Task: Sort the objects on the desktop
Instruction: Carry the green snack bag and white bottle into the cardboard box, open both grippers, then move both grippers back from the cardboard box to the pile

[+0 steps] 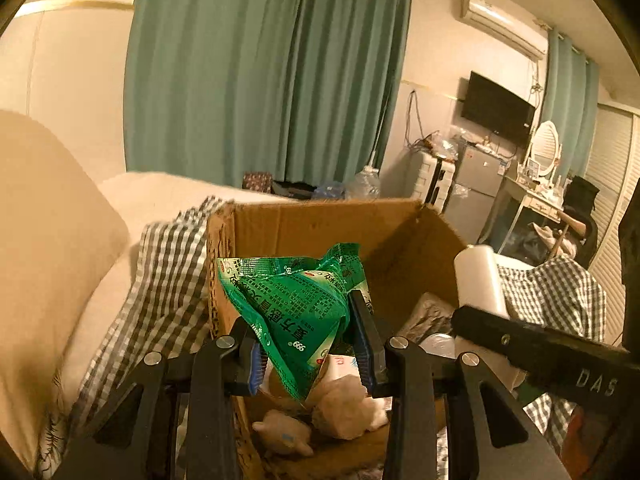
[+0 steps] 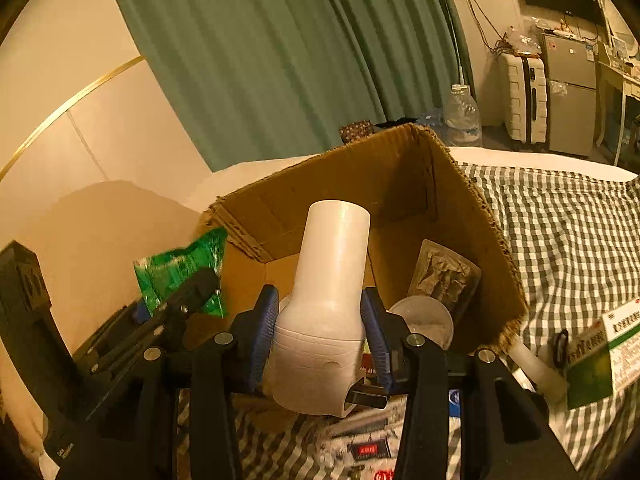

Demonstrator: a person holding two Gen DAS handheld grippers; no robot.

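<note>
Nearest the left wrist camera, the left gripper [image 1: 310, 350] is clamped on a crinkled green foil sachet with white print [image 1: 294, 312], holding it above the open top of a brown corrugated cardboard box [image 1: 320, 228]. In the right wrist view, the right gripper [image 2: 320, 332] is closed around the wide lower body of a white plastic bottle with a tall cylindrical cap [image 2: 328, 300], which stands upright at the near rim of the same box.

Inside the box, under the sachet, lie pale fluffy cotton-like lumps [image 1: 344, 404]; toward its right side sit a round white lid [image 2: 424, 320] and a grey vacuum-sealed foil pack [image 2: 444, 276] leaning on the wall. The box rests on a grey-and-white checked cloth [image 2: 560, 240], where a green-and-white medicine carton [image 2: 600, 356] lies just beside it, not yet sorted. Beyond hang teal curtains [image 1: 260, 72].

The step in hand looks like dropping both items into the box. Next, each gripper probably needs to be over the opening, clear of the other, before its jaws part.
</note>
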